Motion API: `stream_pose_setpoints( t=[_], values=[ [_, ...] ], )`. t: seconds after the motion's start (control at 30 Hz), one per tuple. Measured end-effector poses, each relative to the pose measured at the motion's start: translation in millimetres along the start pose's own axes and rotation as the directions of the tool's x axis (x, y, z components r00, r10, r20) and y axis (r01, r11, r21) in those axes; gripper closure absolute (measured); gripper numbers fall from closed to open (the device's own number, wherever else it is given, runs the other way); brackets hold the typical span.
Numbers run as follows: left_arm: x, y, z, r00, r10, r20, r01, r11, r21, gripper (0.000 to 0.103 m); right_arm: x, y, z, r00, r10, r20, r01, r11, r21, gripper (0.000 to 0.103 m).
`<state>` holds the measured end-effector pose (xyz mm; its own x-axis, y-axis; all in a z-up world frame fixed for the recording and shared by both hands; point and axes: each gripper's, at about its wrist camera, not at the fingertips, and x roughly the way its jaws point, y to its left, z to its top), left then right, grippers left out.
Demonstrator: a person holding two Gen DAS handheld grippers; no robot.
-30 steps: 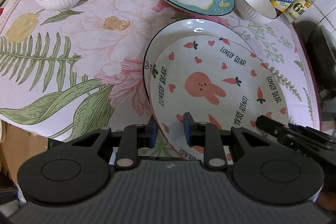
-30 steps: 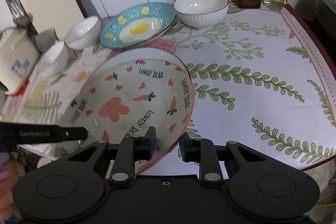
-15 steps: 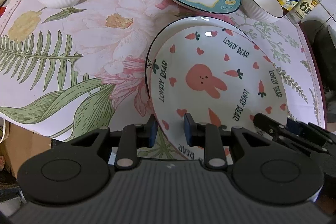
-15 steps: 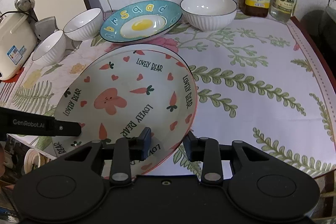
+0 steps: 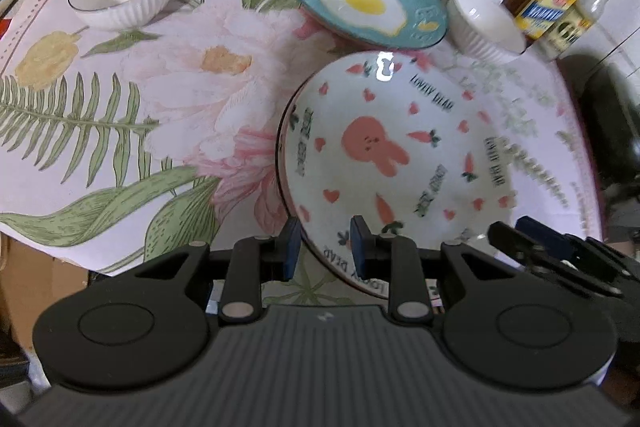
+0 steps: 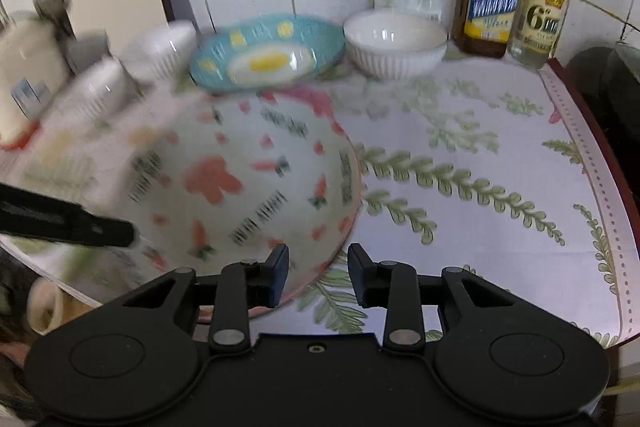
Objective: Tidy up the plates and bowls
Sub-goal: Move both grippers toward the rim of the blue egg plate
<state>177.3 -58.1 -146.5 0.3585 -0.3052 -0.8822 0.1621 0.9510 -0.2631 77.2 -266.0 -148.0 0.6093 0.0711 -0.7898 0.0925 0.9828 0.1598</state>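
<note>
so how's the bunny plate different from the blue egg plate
The white plate printed with a pink bunny, carrots and hearts sits nearest the cameras at the table's front edge, its rim between the left claw pads. The blue plate with a fried-egg design looks smaller and sits farther back, untouched. Both are round, shallow and empty.

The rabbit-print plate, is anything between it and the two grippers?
Nothing visible. The white rabbit-print plate has its near rim between the left gripper's blue pads, and its right edge runs between the right gripper's fingers. It lies on a second plate, of which only a rim sliver shows.
</note>
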Motion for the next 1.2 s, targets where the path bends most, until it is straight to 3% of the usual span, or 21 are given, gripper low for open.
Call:
stream_pose_setpoints(
  t=[0.17, 0.3, 0.53, 0.73, 0.9, 1.0, 1.07, 1.2],
  values=[
    [-29.0, 0.8, 9.3, 0.996, -0.041, 0.077, 0.039, 0.999, 0.03, 0.076, -41.6, 3.2, 14.7, 0.988, 0.082, 0.13, -0.077, 0.996, -0.042, 0.065],
    [-50.2, 4.0, 19.3, 0.987, -0.065, 0.15, 0.059, 0.997, 0.04, 0.076, -62.7, 3.5, 25.1, 0.958, 0.16, 0.238, -0.146, 0.986, -0.075, 0.062],
    [-61.2, 11.7, 39.5, 0.964, -0.088, 0.25, 0.075, 0.995, 0.061, 0.074, -52.2, -1.6, 38.8, 0.912, 0.219, 0.346, -0.195, 0.975, -0.103, 0.053],
    [-43.9, 16.1, 60.6, 0.941, -0.088, 0.326, 0.058, 0.993, 0.1, 0.07, -15.5, -2.6, 62.1, 0.914, 0.221, 0.34, -0.213, 0.975, -0.063, 0.046],
    [-16.4, 18.4, 76.8, 0.935, -0.065, 0.349, 0.036, 0.995, 0.088, 0.062, 19.8, -5.1, 81.5, 0.914, 0.245, 0.324, -0.262, 0.965, 0.008, 0.039],
    [1.8, 15.9, 89.2, 0.946, -0.006, 0.323, -0.025, 0.996, 0.091, 0.057, 42.3, -9.9, 92.6, 0.923, 0.247, 0.294, -0.277, 0.958, 0.067, 0.039],
    [10.2, 14.9, 96.8, 0.948, -0.007, 0.319, -0.03, 0.993, 0.112, 0.051, 58.9, -11.7, 101.1, 0.937, 0.267, 0.226, -0.293, 0.951, 0.094, 0.039],
    [26.2, 14.2, 111.7, 0.954, -0.002, 0.299, -0.04, 0.99, 0.136, 0.042, 82.8, -21.3, 109.4, 0.951, 0.251, 0.18, -0.284, 0.94, 0.188, 0.039]
  ],
)
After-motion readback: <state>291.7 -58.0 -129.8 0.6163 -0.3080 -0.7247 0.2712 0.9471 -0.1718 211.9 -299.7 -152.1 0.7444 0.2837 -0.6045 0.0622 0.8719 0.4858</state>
